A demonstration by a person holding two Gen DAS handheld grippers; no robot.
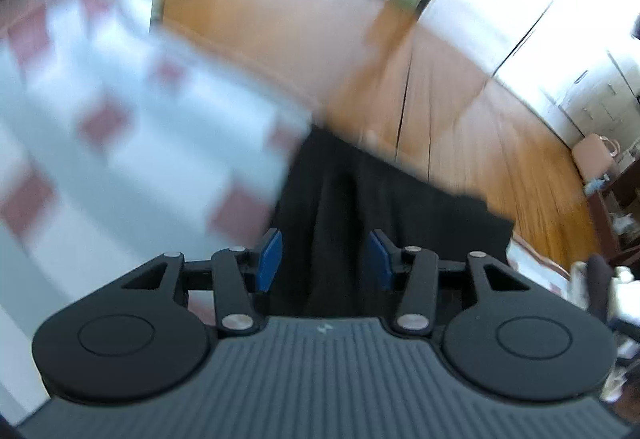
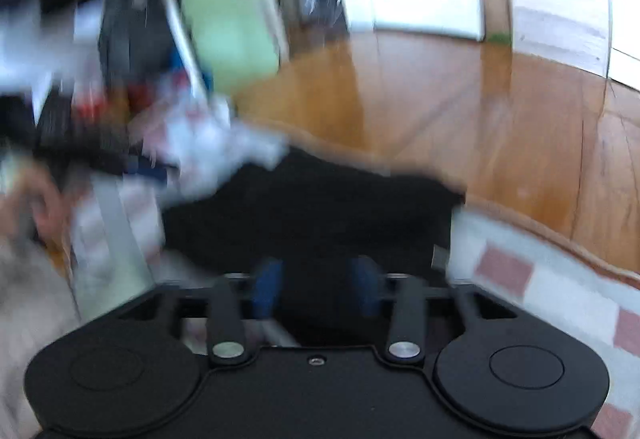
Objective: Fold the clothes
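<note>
Black garment on a red-and-white check

The garment [image 1: 360, 191] is plain black; the cloth [image 1: 132, 135] under it is white with dull red squares. The floor [image 1: 304, 35] is orange-brown wood. Both grippers, left [image 1: 323, 259] and right [image 2: 316, 289], are black with blue pads [image 1: 269, 261].

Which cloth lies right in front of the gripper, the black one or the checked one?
The black garment; the white cloth with red squares lies off to the side.

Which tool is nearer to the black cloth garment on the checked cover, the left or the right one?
Neither clearly: both views are blurred. The left tool and the right tool each stand open just above the black cloth garment, pads not pressing on it.
</note>
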